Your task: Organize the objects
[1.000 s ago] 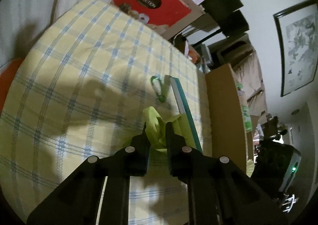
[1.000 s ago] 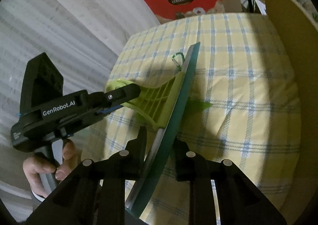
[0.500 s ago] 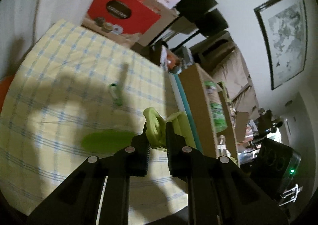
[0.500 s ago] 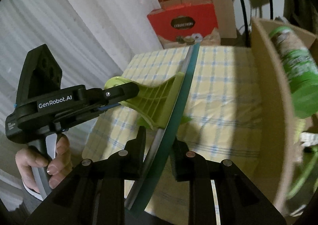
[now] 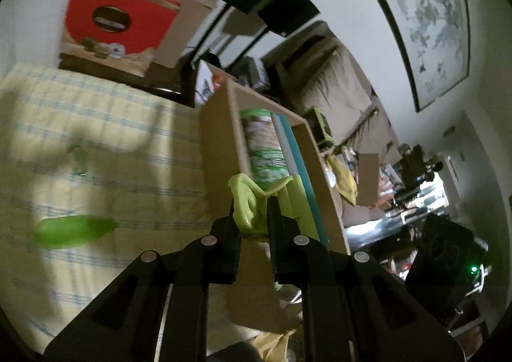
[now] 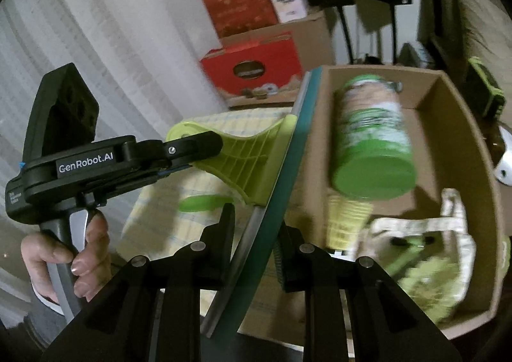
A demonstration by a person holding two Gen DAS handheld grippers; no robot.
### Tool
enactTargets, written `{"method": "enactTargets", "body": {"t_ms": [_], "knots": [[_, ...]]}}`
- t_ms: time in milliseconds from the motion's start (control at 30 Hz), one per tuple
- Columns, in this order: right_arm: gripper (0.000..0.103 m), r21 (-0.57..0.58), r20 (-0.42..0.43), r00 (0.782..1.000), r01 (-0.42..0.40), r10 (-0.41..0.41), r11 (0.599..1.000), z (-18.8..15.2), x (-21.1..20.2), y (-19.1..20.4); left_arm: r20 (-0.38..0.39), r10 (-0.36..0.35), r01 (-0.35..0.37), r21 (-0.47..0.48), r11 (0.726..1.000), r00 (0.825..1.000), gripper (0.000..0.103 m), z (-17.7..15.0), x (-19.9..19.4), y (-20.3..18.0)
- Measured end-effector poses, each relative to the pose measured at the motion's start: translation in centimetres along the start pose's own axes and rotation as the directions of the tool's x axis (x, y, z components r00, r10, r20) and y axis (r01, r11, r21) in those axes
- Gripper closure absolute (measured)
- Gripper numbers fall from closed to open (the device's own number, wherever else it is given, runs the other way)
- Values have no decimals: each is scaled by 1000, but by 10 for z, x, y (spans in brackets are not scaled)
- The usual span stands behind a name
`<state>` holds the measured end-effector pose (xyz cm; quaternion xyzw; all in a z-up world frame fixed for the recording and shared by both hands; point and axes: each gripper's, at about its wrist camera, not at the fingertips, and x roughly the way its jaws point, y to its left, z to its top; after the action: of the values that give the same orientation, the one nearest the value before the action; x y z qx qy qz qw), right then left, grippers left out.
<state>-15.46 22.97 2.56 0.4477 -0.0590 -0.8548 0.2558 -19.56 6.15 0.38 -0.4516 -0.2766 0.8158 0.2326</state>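
Note:
A squeegee with a lime-green handle (image 6: 246,154) and a long teal blade (image 6: 284,163) hangs in the air between both grippers. My left gripper (image 5: 251,211) is shut on the looped end of the handle (image 5: 244,202); the right wrist view shows it side-on (image 6: 204,150), with a hand on its grip. My right gripper (image 6: 252,218) is shut on the blade's near end. The blade (image 5: 304,170) lies along the rim of an open cardboard box (image 6: 473,138), above its inside.
The box (image 5: 217,138) holds a green-lidded canister (image 6: 371,138) and a pale cloth bag (image 6: 432,234). A green oval object (image 5: 70,230) and a blurred carabiner (image 5: 78,157) lie on the yellow checked cover (image 5: 112,125). Red boxes (image 6: 252,67) stand behind.
Both grippers have risen with the squeegee and carried it off the checked cover to the cardboard box. The green oval object has come into sight on the cover.

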Motion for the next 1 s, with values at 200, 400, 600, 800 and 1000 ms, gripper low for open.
{"method": "enactTargets", "body": {"t_ms": [200,400,600,800,1000], "knots": [[81,27,4,999,33,-33,999,0,-24,-40,-35,-25,26,30,999,999,90,-4,32,-35],[81,39,-4,997,83,-83,996,-5,-37,-78,-90,-41,45,39,998,995,89,-17,68,-55],[81,26,-33,993,113,-112,993,-18,-41,-107,-134,-42,48,45,998,990,89,-31,98,-67],[81,8,-38,993,113,-113,994,-26,-47,-131,-162,-49,59,60,996,986,88,-46,118,-82],[80,-32,-30,992,124,-125,992,-35,-51,-147,-183,-54,65,50,997,982,88,-55,132,-89]]}}
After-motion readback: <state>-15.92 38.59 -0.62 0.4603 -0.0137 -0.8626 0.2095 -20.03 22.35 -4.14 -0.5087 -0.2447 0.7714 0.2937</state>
